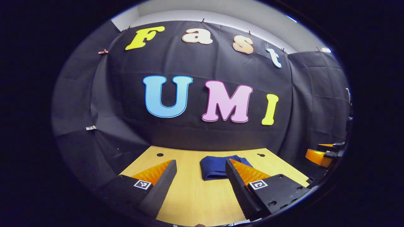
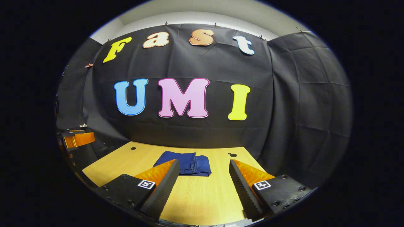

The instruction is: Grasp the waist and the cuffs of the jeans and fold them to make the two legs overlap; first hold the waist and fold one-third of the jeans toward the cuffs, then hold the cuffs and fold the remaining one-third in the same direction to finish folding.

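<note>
Toward the far edge of the wooden tabletop [image 2: 202,195], near the booth's black wall, the jeans [image 2: 186,164] lie as a compact dark-blue bundle, layers stacked and edges roughly squared, which suggests the folding is finished. Both tools hover clear of the cloth, set back toward the near side: the left gripper [image 1: 200,176] and the right gripper [image 2: 203,176] each have their jaws spread wide with nothing between them, consistent with having let go rather than preparing another grasp.
</note>
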Demonstrator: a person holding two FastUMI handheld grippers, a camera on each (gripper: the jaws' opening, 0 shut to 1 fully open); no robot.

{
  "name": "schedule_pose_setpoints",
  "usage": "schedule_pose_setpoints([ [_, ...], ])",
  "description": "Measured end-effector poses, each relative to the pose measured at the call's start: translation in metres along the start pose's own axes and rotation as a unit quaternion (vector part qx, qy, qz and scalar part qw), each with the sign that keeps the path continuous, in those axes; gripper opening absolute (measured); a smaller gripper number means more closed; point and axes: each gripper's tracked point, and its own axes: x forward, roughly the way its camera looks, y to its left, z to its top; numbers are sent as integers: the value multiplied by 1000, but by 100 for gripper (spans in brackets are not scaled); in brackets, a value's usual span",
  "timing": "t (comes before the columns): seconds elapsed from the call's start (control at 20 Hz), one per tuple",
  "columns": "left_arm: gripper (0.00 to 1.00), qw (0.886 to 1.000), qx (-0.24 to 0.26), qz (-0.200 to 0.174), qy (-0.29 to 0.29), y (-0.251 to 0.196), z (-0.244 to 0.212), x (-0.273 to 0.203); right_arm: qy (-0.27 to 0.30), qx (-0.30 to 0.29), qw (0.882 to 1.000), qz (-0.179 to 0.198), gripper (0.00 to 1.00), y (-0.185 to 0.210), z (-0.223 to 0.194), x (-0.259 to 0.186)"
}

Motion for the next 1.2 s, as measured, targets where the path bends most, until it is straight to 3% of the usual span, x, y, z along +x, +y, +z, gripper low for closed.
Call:
schedule_pose_setpoints([
  [1.2, 97, 1000, -2, -8, 6, 0, -15, -39, -19, -8, 999, 43, 96, 37, 10, -22],
])
